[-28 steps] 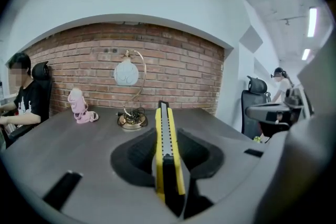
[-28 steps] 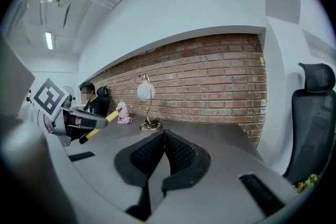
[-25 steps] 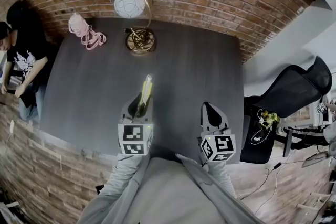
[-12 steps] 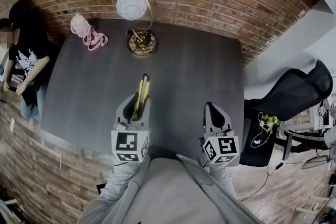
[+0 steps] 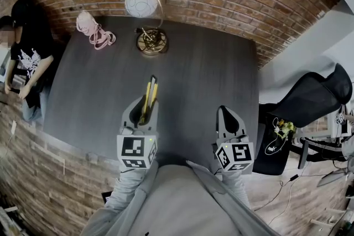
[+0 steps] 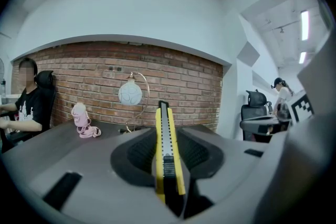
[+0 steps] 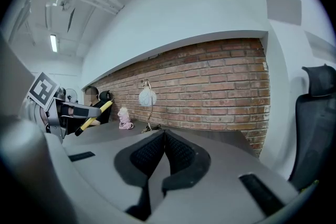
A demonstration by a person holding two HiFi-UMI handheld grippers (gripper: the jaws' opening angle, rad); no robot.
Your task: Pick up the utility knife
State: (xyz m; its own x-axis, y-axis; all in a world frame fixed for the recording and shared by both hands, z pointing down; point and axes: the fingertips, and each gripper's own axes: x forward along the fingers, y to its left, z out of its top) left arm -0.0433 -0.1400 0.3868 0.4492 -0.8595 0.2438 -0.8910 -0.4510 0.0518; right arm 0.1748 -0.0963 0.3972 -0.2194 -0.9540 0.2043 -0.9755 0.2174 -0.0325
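Left tool (image 5: 145,104) tight around utility knife (image 5: 151,88)

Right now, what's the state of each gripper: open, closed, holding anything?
Left gripper: closed on the utility knife, which sticks out forward past the jaws.
Right gripper: closed, jaws together, nothing in them.
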